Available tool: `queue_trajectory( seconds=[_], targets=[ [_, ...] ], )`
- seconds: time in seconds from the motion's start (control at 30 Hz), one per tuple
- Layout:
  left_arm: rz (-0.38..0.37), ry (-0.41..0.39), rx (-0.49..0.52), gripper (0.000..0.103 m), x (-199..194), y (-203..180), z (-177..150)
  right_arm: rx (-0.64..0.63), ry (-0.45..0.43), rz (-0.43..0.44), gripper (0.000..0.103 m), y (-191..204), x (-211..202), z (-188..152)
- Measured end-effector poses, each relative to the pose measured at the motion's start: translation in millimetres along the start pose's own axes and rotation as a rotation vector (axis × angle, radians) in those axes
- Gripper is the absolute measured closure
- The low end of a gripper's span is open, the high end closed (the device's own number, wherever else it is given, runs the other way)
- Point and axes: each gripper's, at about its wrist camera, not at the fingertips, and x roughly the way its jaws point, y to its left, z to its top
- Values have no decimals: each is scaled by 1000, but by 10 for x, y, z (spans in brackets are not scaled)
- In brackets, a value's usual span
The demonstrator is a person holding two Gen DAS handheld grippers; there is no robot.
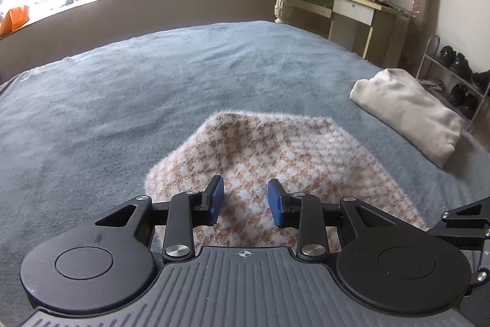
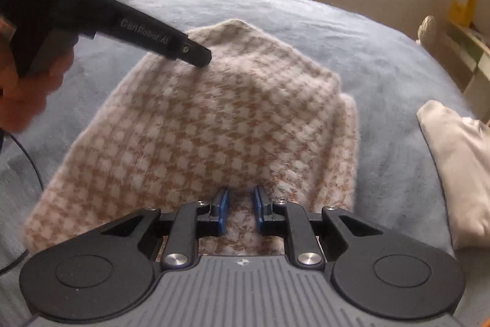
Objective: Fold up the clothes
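Left wrist view: my left hand-held gripper (image 1: 245, 201) hovers with its blue pads apart over the checked sweater (image 1: 275, 161), grasping nothing. That sweater lies folded on the grey-blue bed (image 1: 122, 88); a folded cream garment (image 1: 407, 112) rests near the bed's right edge.

Right wrist view: my right hand-held gripper (image 2: 239, 212) stands narrowly parted above the sweater's near edge, released. My left hand (image 2: 27, 88) appears at upper left.

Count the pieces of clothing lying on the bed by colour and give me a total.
Brown-and-white checked fuzzy knit garment: 1
Plain cream folded garment: 1
Total on the grey-blue bed cover: 2
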Motion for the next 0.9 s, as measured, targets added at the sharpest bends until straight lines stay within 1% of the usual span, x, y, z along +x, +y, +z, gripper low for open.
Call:
queue_trajectory(
  seconds=[0.1,0.23,0.57,0.63,0.77,0.87,0.9],
  targets=[
    [15,6,10,70,-36,-9,-2,-28,-15,-3,86,28,37,-30],
    [32,26,1,67,-85,19,-3,21,-23,24,86,-53,35,-54],
    [78,78,-11,60,-175,53,-32,17,-32,20,85,-24,-61,-99],
    [93,84,-6,56,-198,54,-40,19,-35,18,85,-23,-68,-106],
    [119,98,-1,51,-229,61,-54,26,-38,19,85,-13,-107,-125],
    [106,95,-24,45,-273,145,-64,63,-36,37,84,-60,-125,-114],
    [95,90,-36,39,-291,186,-69,84,-34,48,84,-89,-136,-105]
  ],
)
